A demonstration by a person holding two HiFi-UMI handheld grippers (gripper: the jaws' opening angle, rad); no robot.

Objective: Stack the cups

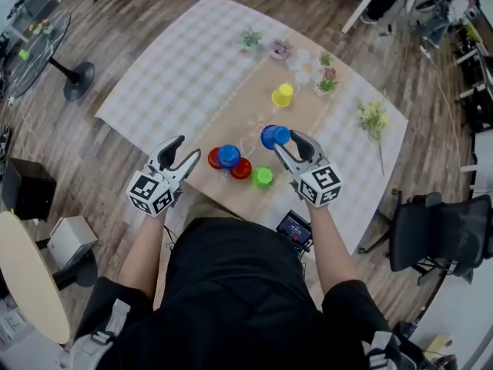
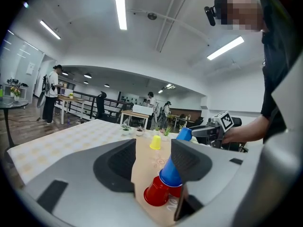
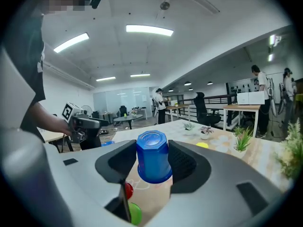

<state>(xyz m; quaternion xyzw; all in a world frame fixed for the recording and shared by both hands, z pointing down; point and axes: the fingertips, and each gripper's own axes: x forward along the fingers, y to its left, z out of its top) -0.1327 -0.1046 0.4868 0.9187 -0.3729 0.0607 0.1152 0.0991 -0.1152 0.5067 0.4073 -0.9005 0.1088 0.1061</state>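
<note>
My right gripper (image 1: 285,139) is shut on an upside-down blue cup (image 1: 273,136), held above the tan runner (image 1: 231,114); in the right gripper view the blue cup (image 3: 153,156) fills the gap between the jaws. A second blue cup (image 1: 229,155) sits upside down on a red cup (image 1: 215,159), with another red cup (image 1: 242,169) beside them. A green cup (image 1: 263,176) stands just right of these. A yellow cup (image 1: 283,95) stands farther away. My left gripper (image 1: 185,149) is open and empty, left of the red cups (image 2: 156,191).
Small potted plants (image 1: 250,38) and pale little dishes (image 1: 302,66) line the table's far end. A flower sprig (image 1: 373,118) lies at the right. A dark device (image 1: 294,226) sits at the near edge. An office chair (image 1: 431,233) stands right of the table.
</note>
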